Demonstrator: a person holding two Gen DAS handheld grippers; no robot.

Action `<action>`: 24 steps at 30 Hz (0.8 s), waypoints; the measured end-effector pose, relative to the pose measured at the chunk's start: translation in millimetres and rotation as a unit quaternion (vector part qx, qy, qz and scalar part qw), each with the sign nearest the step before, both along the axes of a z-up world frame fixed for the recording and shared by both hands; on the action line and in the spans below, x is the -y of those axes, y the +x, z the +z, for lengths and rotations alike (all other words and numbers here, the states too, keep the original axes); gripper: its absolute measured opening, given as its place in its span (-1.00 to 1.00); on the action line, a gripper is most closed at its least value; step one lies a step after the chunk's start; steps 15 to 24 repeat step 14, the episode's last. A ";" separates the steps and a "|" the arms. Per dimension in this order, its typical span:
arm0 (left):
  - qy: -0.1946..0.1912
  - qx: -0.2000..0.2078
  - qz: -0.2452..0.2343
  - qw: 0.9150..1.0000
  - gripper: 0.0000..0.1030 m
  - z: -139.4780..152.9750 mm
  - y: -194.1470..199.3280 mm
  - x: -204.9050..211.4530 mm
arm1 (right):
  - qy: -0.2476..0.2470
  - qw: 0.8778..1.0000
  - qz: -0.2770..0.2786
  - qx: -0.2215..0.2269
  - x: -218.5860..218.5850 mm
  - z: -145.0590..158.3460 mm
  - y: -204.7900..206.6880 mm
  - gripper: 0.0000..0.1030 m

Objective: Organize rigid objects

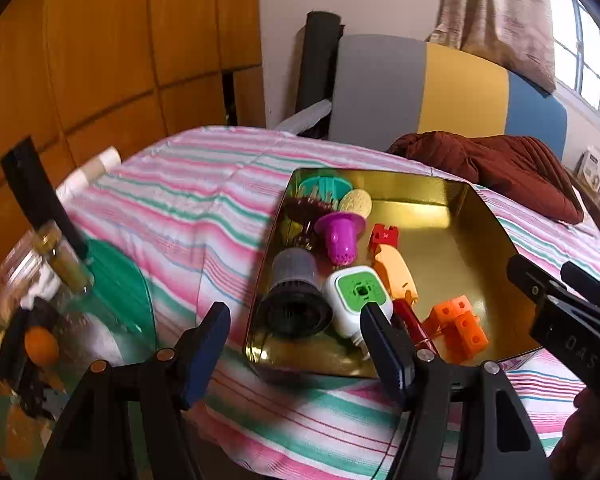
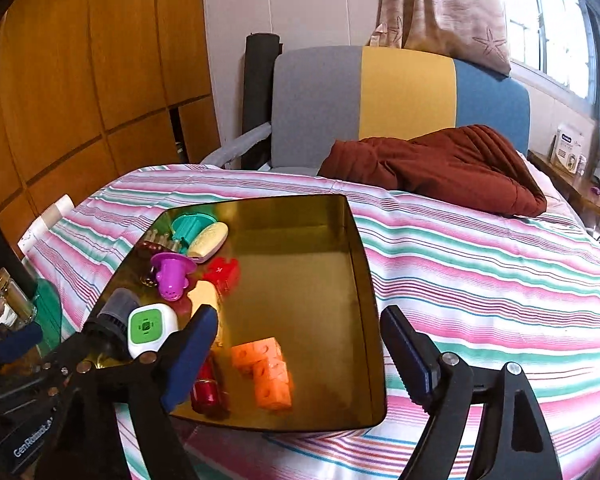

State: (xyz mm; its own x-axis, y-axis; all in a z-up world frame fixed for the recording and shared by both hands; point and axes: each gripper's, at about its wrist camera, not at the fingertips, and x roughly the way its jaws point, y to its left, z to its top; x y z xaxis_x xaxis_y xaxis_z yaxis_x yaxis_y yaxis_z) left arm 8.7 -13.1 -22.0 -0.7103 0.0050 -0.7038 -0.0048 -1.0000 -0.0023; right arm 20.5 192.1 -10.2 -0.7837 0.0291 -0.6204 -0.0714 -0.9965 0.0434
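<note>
A gold tin tray (image 1: 476,216) (image 2: 300,220) lies on the striped bedspread. It holds a purple funnel-shaped toy (image 1: 340,236), a white cube with a green face (image 1: 358,292) (image 2: 150,326), a grey-black cup (image 1: 294,300) on its side, joined orange cubes (image 1: 460,330) (image 2: 266,372), a red block (image 2: 224,272), a red cylinder (image 2: 206,392) and several others. My left gripper (image 1: 295,322) hangs open over the tray's near left corner, touching nothing. My right gripper (image 2: 300,320) stands open above the tray's near end, the orange cubes below it.
A dark red garment (image 2: 440,164) lies at the head of the bed before a grey, yellow and blue headboard (image 2: 404,92). A glass jar (image 1: 40,264) and a green transparent lid (image 1: 120,288) sit at the left. Wooden cupboards (image 1: 100,60) stand behind.
</note>
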 end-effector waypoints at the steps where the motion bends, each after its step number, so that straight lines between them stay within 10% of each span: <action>1: 0.005 0.004 0.005 1.000 0.33 -1.0 -0.4 2.4 | 0.002 1.000 0.002 -0.002 2.2 -0.1 1.7 0.63; 24: -0.001 -0.039 0.001 0.999 0.23 9.8 7.8 4.9 | 0.005 1.000 0.008 0.005 8.4 -3.2 3.3 0.63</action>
